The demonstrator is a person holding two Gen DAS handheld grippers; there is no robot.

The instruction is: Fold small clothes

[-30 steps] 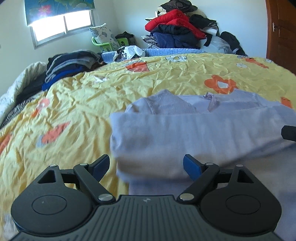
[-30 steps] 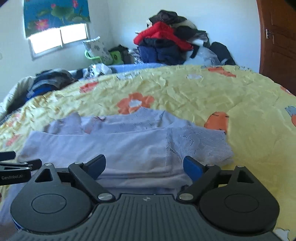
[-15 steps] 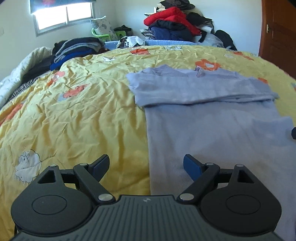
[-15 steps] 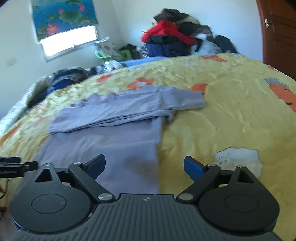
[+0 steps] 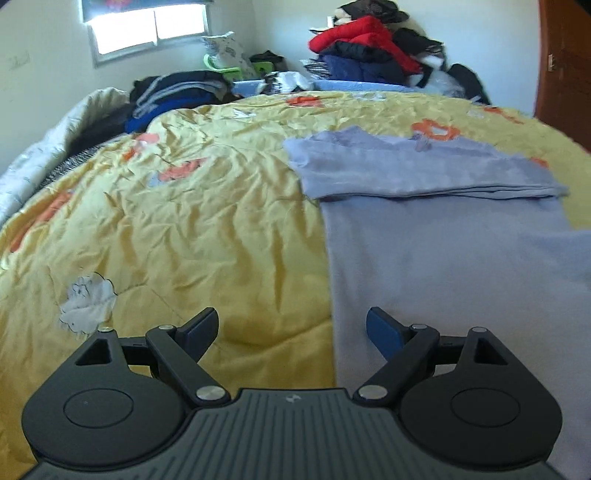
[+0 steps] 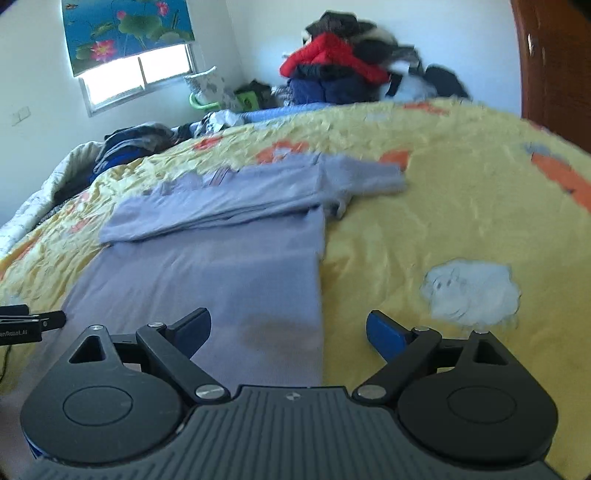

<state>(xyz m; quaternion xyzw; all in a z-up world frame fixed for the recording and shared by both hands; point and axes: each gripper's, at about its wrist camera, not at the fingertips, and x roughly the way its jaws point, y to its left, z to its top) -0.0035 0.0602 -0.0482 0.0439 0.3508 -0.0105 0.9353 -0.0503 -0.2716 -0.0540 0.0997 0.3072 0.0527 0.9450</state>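
Both our tongs spread over the shirt's near corners.

Our left tongs point(image 5: 291, 326) gape, empty, astride the left edge of the lilac shirt point(image 5: 454, 258); our right tongs point(image 6: 288, 326) gape, empty, astride its right edge. The shirt lies flat on the yellow quilt point(image 5: 184, 221), sleeves folded across ahead.

We are looking at a lavender-grey garment point(image 5: 443, 251) lying on a yellow quilt point(image 5: 207, 221) showing orange flowers and a white sheep. At twelve o'clock a red jacket point(image 6: 332, 55) is topping dark navy clothes. At eleven o'clock a blue blind point(image 6: 125, 33) is showing pink lotus flowers and green leaves.
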